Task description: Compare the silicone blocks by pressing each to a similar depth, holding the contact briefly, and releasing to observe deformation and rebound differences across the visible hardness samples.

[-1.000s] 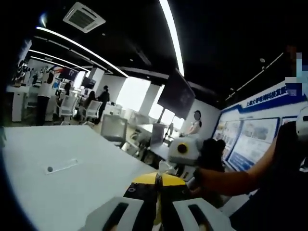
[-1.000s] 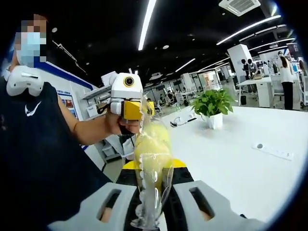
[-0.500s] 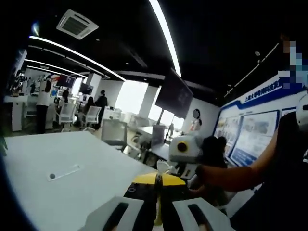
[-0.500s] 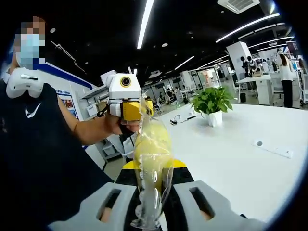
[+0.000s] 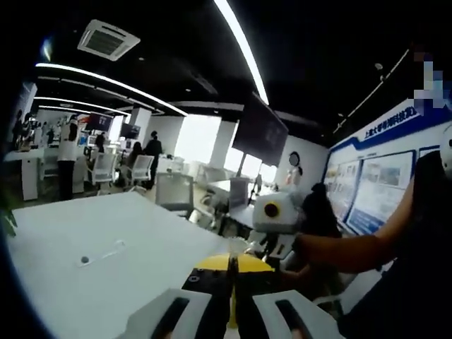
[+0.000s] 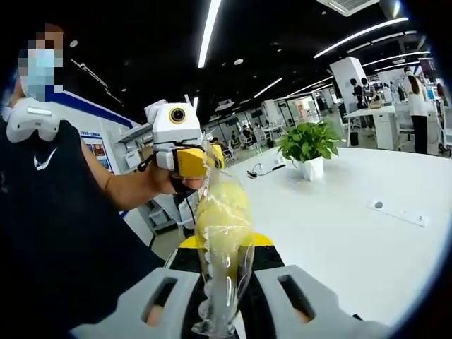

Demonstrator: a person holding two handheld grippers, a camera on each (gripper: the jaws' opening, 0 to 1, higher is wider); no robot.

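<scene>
Right gripper (image 6: 224, 296): fingers (image 6: 159, 300) clamp a clear plastic bag (image 6: 222, 240) holding a yellow silicone block, seen face-on in the right gripper view. Its far end sits at the left gripper (image 6: 185, 159), held up by a person's hand (image 6: 168, 181). In the left gripper view, the left gripper's (image 5: 232, 314) fingers (image 5: 173, 318) pinch only a thin yellow edge (image 5: 232, 296). The white tabletop (image 6: 353, 240) lies broad and bare, a potted plant (image 6: 305, 147) toward its far edge.

- The clear bag (image 6: 223, 233) of yellow pieces runs off the bottom edge of the right gripper view — its lower end is cut off.
- Wall posters (image 5: 378, 191) at the right of the left gripper view — print too small to read.
- Distant people (image 6: 417, 106) at upper right are too small to make out.
</scene>
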